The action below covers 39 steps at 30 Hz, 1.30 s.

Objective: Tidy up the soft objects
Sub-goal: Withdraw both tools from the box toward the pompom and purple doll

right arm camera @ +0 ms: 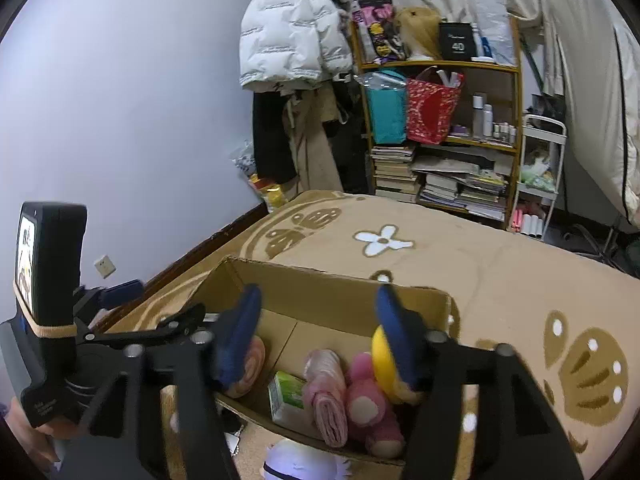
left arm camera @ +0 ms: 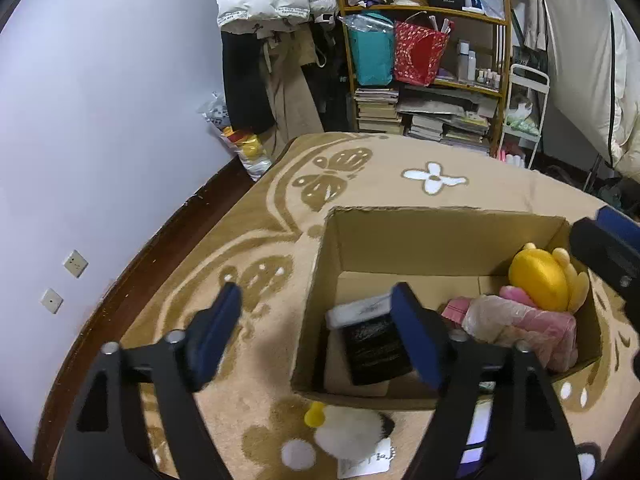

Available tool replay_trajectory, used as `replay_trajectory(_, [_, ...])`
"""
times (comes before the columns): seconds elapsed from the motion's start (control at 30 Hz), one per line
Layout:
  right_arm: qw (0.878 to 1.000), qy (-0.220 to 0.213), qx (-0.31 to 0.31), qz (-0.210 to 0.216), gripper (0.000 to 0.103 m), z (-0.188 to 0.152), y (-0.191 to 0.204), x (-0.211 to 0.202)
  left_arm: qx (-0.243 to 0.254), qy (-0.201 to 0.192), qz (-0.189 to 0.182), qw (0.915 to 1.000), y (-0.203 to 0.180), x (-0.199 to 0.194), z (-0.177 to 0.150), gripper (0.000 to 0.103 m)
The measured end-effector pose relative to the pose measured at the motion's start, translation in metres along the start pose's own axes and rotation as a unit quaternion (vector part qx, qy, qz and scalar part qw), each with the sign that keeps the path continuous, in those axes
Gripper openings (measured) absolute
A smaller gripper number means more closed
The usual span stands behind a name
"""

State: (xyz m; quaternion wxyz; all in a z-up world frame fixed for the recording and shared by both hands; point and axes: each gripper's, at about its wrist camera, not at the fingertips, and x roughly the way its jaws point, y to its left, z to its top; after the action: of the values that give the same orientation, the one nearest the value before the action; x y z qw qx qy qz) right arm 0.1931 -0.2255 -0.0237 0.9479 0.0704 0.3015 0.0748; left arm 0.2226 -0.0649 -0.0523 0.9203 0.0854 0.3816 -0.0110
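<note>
From the left wrist, the left tool is hanging spread wide and empty over the near left corner of the cardboard box, which is sitting on the patterned blanket. A yellow plush is lying in the box's right end.

From the right wrist, the right tool is gaping empty above the box, over a pink plush.
</note>
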Motion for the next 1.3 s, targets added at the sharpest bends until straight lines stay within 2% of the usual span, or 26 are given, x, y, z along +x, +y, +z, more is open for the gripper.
replay_trajectory(0.03, [1.000,0.000,0.005,-0.002,0.070,0.000,-0.002,-0.002,0.003,0.002,0.003,1.0000,0.000,-0.001,0.000,0.094])
replay_trajectory(0.1, [1.000,0.000,0.015,-0.002,0.085,0.000,-0.006,-0.007,0.011,0.000,0.010,0.9999,0.000,-0.005,0.000,0.098])
replay_trajectory(0.3, [0.999,-0.001,0.033,0.006,0.103,0.000,-0.012,-0.022,-0.002,0.000,0.003,1.0000,0.009,-0.017,-0.001,0.101])
replay_trajectory(0.7, [0.999,-0.003,0.048,0.002,0.103,-0.005,-0.012,-0.059,-0.009,-0.020,0.006,0.9997,0.029,-0.064,-0.006,0.102])
replay_trajectory(0.9, [0.999,0.003,0.051,-0.003,0.103,-0.015,-0.011,-0.069,-0.014,-0.014,0.010,0.9998,0.043,-0.080,-0.017,0.102])
replay_trajectory(0.97, [0.998,0.012,0.060,0.002,0.103,-0.023,-0.012,-0.067,-0.013,-0.013,0.012,0.9998,0.045,-0.083,-0.021,0.102])
replay_trajectory(1.3, [0.997,0.044,0.047,-0.031,0.103,-0.060,-0.008,-0.056,-0.012,0.008,0.012,0.9998,0.048,-0.073,-0.046,0.102])
